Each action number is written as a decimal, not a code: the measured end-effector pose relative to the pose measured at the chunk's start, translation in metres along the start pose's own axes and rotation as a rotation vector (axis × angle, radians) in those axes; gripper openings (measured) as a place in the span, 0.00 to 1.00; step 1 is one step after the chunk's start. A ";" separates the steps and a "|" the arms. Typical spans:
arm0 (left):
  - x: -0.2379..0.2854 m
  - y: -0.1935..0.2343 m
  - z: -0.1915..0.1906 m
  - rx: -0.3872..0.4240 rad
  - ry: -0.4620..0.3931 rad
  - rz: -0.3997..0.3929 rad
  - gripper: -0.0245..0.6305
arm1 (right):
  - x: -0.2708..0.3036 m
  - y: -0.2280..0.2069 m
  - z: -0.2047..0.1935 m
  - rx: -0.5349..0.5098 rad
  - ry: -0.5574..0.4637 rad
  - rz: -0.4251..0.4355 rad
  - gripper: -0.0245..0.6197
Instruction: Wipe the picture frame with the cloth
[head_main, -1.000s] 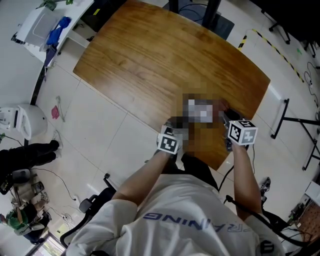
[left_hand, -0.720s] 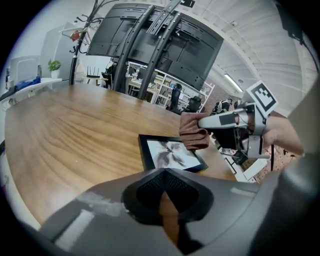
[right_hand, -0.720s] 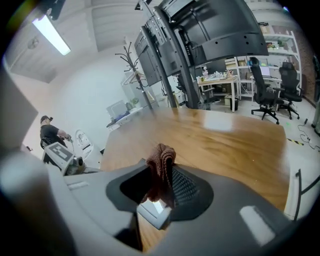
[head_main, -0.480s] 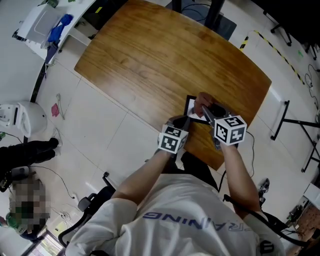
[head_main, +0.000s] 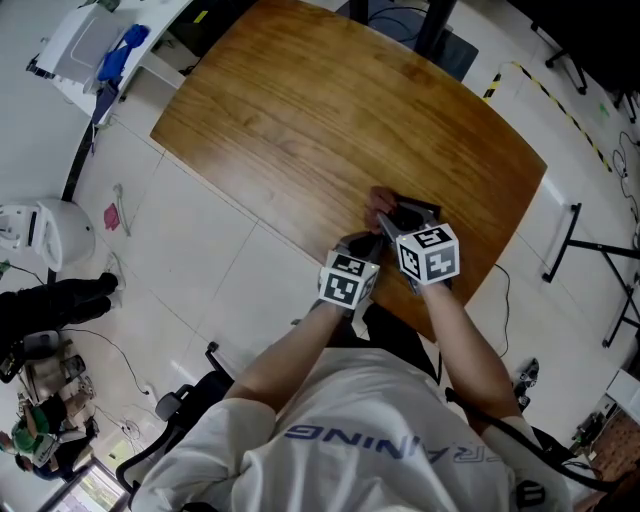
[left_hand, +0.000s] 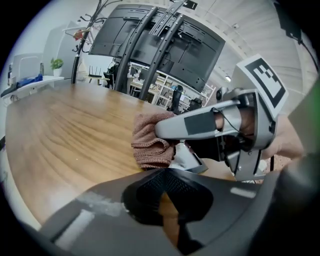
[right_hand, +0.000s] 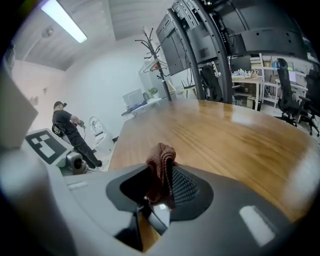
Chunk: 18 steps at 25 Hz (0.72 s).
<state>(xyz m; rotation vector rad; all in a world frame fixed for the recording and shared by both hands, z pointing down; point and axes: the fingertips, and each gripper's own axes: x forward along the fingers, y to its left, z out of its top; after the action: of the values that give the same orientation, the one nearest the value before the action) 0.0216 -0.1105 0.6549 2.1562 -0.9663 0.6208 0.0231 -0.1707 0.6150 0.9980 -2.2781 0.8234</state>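
Brown cloth tight in right claw — picture frame (mostly hidden) tight in left claw.

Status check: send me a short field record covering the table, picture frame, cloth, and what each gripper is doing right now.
table: wooden top; the work is at the edge nearest the person
picture frame: mostly hidden by the grippers; a pale corner shows in the left gripper view
cloth: brownish-pink knit, bunched, right beside that frame corner
right gripper: jaws shut on the cloth
left gripper: jaws close together at the frame's near edge; a grip on it cannot be confirmed
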 end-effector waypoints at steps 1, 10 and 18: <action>0.000 0.001 0.000 0.000 -0.001 0.002 0.04 | 0.000 -0.001 -0.001 -0.005 0.007 -0.006 0.22; -0.002 -0.001 -0.001 -0.001 0.007 0.003 0.04 | -0.022 -0.027 -0.019 -0.001 0.040 -0.056 0.22; 0.001 0.003 0.001 0.004 -0.001 0.009 0.04 | -0.058 -0.062 -0.040 0.033 0.036 -0.132 0.22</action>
<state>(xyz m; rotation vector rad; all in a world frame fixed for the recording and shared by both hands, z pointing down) 0.0197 -0.1133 0.6559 2.1577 -0.9763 0.6263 0.1140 -0.1496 0.6235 1.1261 -2.1495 0.8189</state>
